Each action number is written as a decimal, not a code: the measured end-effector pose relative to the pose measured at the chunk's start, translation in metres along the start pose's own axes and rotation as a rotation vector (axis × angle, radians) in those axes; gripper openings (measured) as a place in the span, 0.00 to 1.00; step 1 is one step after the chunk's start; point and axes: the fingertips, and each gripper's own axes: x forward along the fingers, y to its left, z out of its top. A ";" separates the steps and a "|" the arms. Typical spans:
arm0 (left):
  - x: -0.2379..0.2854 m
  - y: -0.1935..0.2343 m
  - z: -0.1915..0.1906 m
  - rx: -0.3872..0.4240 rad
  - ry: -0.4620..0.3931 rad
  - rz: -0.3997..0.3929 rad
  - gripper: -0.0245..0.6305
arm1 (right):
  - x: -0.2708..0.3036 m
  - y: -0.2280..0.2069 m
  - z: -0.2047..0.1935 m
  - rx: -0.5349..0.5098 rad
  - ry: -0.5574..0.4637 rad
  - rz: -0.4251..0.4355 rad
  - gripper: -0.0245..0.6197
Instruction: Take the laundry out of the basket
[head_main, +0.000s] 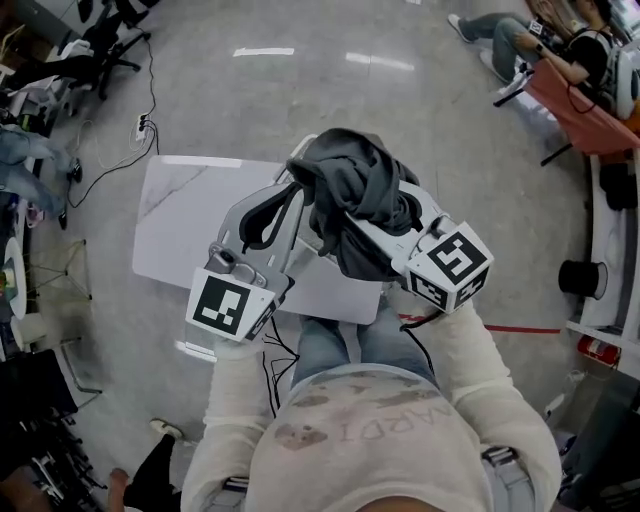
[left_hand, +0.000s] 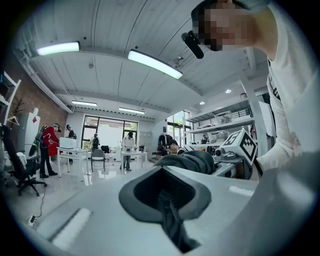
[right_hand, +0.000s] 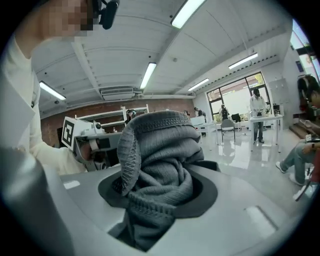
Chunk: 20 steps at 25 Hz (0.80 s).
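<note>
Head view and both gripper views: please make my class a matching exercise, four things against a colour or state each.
Things:
1 left gripper
2 right gripper
3 garment
4 table

Colour or state:
A white
B dark grey, bundled up
C shut on a thin strip of cloth
D shut on a thick knit bunch

Pairs: 1-C, 2-D, 3-B, 4-A

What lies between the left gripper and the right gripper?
A bunched dark grey knitted garment hangs between the left gripper and the right gripper, held by both; the head view shows it.
</note>
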 end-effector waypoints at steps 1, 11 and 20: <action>0.000 -0.004 0.007 0.003 -0.010 0.002 0.04 | -0.008 0.002 0.011 -0.001 -0.030 0.000 0.37; -0.003 -0.047 0.052 0.037 -0.068 0.014 0.04 | -0.076 0.019 0.078 -0.039 -0.218 0.003 0.38; -0.005 -0.067 0.069 0.054 -0.095 0.021 0.04 | -0.092 0.026 0.091 -0.076 -0.254 -0.008 0.39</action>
